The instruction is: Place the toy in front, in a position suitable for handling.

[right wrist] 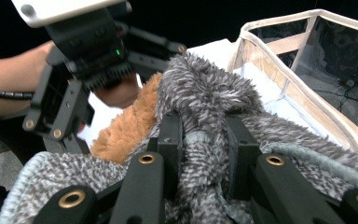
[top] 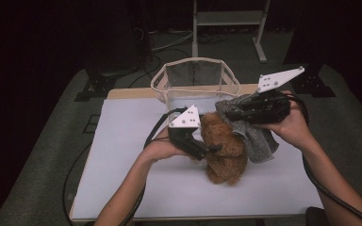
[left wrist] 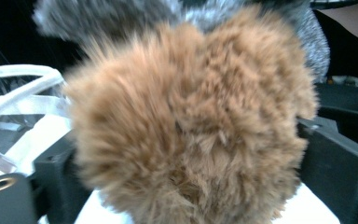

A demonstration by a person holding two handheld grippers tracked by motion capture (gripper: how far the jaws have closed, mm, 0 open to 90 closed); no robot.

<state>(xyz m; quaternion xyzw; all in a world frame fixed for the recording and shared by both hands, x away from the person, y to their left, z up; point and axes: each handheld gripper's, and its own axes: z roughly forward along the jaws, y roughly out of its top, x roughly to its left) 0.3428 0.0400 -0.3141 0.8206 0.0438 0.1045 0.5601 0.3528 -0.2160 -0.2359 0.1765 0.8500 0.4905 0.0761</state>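
Frame centre, on the white table (top: 136, 188): brown plush (top: 224, 150) with grey cloth (top: 257, 139) draped over its top right. Left gripper (top: 212, 149) comes in level from the left, forearm angled up from the bottom edge, jaws spread wide either side of the plush, pads not visibly pressing. Right gripper (top: 231, 113) reaches leftward from the right, hand wrapped under it, jaws pinched tight on a cloth fold, just before the mesh basket (top: 195, 77).

Grey cloth (top: 252, 129) hides part of the teddy bear (top: 224, 148)
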